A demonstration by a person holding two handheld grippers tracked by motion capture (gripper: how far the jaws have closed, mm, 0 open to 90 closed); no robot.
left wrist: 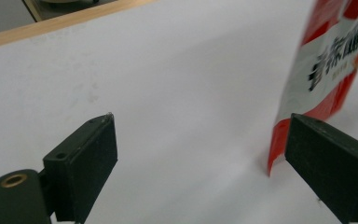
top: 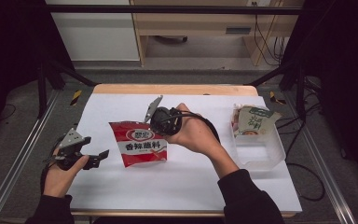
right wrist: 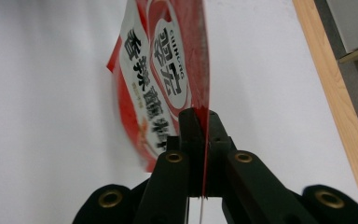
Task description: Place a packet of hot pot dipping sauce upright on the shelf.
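Red-and-white foil seasoning packet (top: pixel 139 143) with printed Chinese characters sits near the middle of my white-covered counter (top: pixel 186 182), and I have its upper right edge pinched in my right gripper (top: pixel 161 125). In the right gripper view the jaws are pressed together on the thin seam, with the packet (right wrist: pixel 161 79) hanging edge-on beyond them. My left gripper (top: pixel 98 158) hovers just beside the packet's lower left corner, jaws spread and holding nothing; in the left gripper view the packet's corner (left wrist: pixel 326 70) lies close to one jaw. Over at the right, a clear plastic tub (top: pixel 261 149) holds a green-and-cream pouch (top: pixel 251 120) leaning against its far end.

My worry is the grip itself. I judge the bite to be narrow, on slick foil, so a quick lift or swing could let the packet slide free and drop short of wherever it goes. The packet is limp, so it may fold or swing under its own weight. If I close the left gripper now, I could catch only the corner and crumple it.
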